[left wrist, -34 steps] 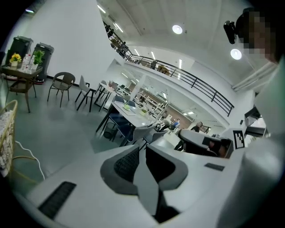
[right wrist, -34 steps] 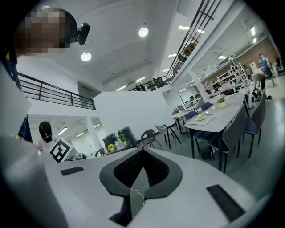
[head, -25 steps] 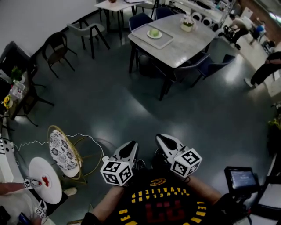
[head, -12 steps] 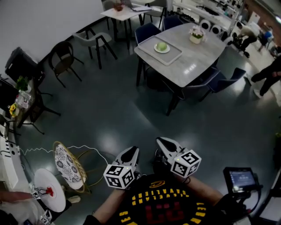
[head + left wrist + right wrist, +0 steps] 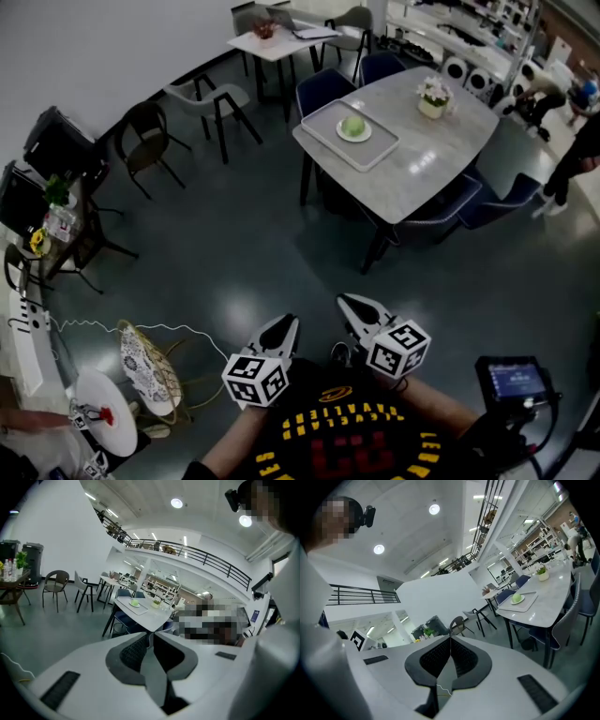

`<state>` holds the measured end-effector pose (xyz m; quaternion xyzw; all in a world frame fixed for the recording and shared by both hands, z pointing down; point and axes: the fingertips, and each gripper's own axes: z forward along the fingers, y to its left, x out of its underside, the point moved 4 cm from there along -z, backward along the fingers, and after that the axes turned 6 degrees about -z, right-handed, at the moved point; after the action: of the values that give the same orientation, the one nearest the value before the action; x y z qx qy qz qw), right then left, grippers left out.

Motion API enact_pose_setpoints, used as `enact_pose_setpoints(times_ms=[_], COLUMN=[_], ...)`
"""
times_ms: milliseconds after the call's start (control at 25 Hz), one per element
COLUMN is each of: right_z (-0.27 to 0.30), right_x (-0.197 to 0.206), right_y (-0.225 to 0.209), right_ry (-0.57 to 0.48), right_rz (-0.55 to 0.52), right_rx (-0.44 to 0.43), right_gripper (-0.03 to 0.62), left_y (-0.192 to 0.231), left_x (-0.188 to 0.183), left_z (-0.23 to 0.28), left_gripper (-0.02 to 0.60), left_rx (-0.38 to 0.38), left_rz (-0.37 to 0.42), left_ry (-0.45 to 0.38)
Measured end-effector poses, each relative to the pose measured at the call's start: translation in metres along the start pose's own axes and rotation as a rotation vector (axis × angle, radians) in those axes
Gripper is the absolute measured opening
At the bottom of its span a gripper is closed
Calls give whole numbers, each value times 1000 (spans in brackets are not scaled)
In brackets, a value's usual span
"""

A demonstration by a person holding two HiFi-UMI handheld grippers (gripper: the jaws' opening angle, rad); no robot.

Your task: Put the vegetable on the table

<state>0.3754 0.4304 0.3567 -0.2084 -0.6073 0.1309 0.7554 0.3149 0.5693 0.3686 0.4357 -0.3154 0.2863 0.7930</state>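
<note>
Across the room, table (image 5: 441,155) with green vegetable (image 5: 352,126) on its tray (image 5: 322,128) looks nearer than 1 s ago: approach under way. Left gripper (image 5: 284,325) and right gripper (image 5: 347,303): jaws closed, empty.

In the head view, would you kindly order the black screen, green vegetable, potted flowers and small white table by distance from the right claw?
1. Black screen on a stand, low right, nearest the right claw.
2. Round green vegetable, on the grey table, in its tray.
3. White pot of flowers, farther along that table.
4. Small white table, by the back wall.
</note>
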Motion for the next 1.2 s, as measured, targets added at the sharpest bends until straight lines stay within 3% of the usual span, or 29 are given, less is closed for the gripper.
enact_pose_setpoints(times_ms=[200,480,1200], right_z=[19,56,245], right_x=[-5,-11,-50], right_y=[-26,-45,-51], right_ry=[17,32,39], right_rz=[29,40,12], right_rx=[0,13,107], right_gripper=[6,5,5], left_y=[12,39,190], left_x=[-13,-31,-158], left_z=[24,54,107], left_gripper=[49,49,49], left_rx=[-23,1,107], left_rz=[-26,-33,-45], left_ry=[-5,13,17])
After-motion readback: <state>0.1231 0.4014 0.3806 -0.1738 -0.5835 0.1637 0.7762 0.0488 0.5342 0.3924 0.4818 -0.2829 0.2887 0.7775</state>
